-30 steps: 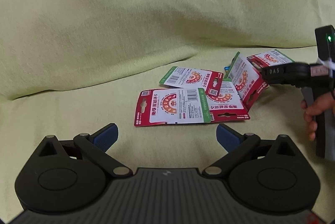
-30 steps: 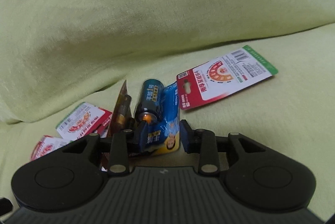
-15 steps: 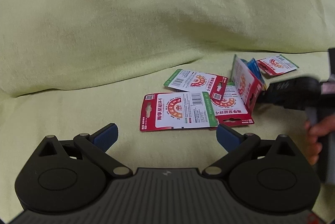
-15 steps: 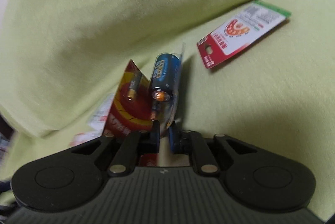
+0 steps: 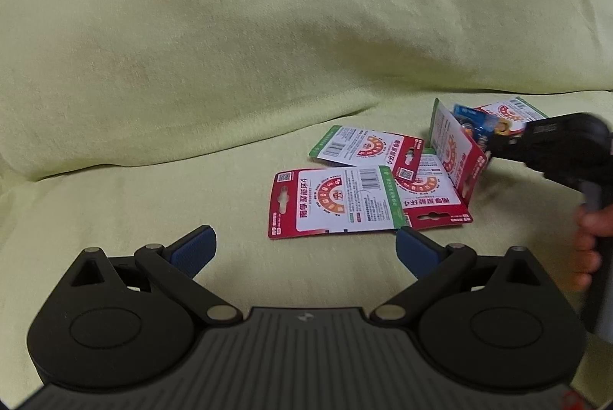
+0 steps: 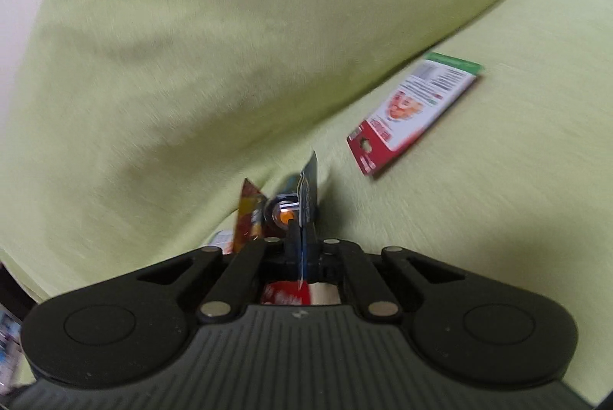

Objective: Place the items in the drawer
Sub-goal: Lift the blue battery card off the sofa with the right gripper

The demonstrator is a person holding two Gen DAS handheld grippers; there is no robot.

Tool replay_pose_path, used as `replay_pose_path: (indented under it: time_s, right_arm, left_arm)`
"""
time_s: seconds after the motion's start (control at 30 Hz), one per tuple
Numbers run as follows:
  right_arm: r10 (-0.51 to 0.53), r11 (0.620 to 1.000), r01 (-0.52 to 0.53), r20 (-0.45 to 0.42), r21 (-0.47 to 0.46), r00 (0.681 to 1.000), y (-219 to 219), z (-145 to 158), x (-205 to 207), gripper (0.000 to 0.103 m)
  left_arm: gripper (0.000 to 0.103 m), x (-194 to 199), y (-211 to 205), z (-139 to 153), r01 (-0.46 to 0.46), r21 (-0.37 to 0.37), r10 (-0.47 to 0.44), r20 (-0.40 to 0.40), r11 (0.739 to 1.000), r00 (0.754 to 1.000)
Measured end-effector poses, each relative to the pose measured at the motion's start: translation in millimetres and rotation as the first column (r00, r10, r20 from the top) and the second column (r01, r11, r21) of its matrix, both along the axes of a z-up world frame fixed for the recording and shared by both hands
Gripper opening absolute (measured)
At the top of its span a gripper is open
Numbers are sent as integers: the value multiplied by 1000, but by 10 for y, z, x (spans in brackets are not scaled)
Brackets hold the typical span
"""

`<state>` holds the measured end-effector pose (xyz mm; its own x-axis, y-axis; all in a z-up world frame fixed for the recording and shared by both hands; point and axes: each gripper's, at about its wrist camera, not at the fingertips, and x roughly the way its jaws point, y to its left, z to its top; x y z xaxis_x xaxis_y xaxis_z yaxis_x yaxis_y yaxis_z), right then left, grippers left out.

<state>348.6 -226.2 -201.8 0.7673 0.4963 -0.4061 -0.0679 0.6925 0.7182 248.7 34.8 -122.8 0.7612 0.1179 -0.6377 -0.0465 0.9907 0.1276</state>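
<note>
Two packs pinched edge-on in your right gripper [image 6: 302, 237], blue battery pack [image 6: 308, 188] plus red card [image 6: 249, 214]; thin hold, either could slip mid-carry; left gripper [image 5: 304, 249] spread wide, empty, near the flat cards [image 5: 333, 203]; drawer not in view.

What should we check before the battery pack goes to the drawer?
1. Right hand-held gripper shut on the blue battery pack: ok.
2. Only one pack picked up: not ok, a red pack stands tilted against it.
3. Left hand-held gripper open and free: ok.
4. Other packs, like the nearest red card, lying flat on the green cloth: ok.
5. Drawer open and ready: cannot tell, no drawer shows.
</note>
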Motion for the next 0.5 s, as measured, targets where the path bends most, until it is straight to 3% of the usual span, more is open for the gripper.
replay_pose_path:
  time_s: [0.27, 0.5]
  right_arm:
    - [43, 997, -33, -149, 71, 988, -523, 117, -1061, 1]
    - [-22, 991, 51, -217, 127, 976, -556, -228, -1673, 7]
  left_arm:
    - [101, -300, -72, 28, 43, -41, -44, -28, 998, 999]
    - [101, -596, -202, -16, 79, -74, -85, -79, 994, 993]
